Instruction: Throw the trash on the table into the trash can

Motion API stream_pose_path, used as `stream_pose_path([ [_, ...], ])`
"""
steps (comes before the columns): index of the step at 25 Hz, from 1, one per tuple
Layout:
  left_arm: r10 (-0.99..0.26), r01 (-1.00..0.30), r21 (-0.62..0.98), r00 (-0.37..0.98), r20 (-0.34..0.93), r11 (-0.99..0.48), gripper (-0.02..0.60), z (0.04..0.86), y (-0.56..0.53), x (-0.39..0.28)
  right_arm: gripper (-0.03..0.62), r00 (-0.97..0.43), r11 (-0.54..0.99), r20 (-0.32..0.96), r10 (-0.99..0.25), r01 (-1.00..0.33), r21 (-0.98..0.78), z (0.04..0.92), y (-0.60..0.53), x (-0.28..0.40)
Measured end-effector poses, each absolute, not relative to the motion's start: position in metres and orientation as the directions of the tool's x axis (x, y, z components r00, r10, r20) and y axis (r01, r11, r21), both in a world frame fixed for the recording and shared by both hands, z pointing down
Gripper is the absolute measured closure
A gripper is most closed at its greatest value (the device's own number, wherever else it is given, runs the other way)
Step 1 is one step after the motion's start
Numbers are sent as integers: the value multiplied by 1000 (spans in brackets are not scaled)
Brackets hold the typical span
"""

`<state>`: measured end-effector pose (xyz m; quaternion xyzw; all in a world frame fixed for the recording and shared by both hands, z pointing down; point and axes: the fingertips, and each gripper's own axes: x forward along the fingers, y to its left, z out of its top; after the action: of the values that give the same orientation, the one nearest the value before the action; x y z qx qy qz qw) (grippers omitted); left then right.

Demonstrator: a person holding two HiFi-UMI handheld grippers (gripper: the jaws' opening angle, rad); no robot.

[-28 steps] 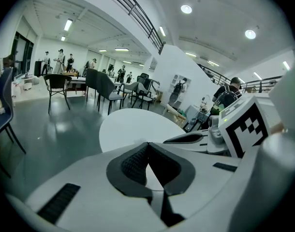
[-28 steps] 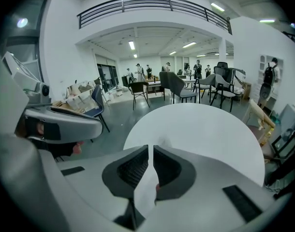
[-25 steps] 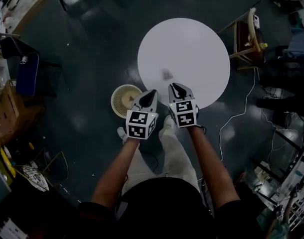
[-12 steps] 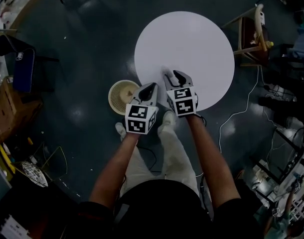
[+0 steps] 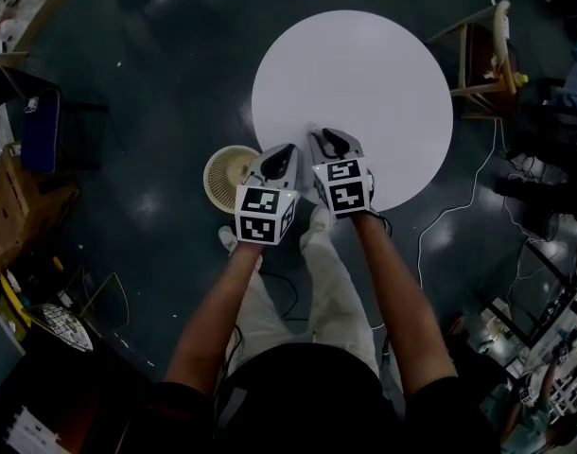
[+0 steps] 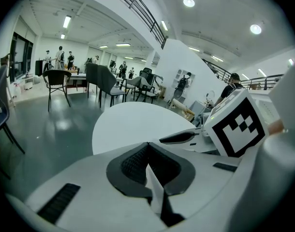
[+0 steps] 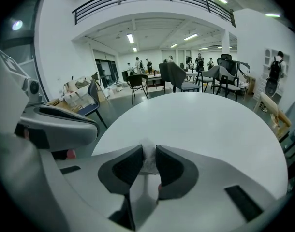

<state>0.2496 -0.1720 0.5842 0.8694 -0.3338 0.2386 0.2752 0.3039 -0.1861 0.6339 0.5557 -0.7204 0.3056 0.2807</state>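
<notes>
Picking the wad (image 7: pixel 148 161) off the bench's (image 5: pixel 364 74) near edge
Right claw (image 7: pixel 148 153) has just been closing and now pinches the wad; left claw (image 6: pixel 148 148) closed, empty; next, lift it across to the can (image 5: pixel 228 174).

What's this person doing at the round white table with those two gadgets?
A person is clearing trash, holding a gripper in each hand. The right gripper has just been closing its jaws on a crumpled white wad near the edge of the table; the wad sits pinched between them. The left gripper is shut and empty beside it. The trash can waits on the floor next to the table.
</notes>
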Motion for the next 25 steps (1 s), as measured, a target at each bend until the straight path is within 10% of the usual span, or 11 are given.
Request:
stream_pose_path([
  [25,-490,-743,328,644,588,-583,568,546,-156,191,534,-267,237,726,-634,-960,-146,579,-162,256],
])
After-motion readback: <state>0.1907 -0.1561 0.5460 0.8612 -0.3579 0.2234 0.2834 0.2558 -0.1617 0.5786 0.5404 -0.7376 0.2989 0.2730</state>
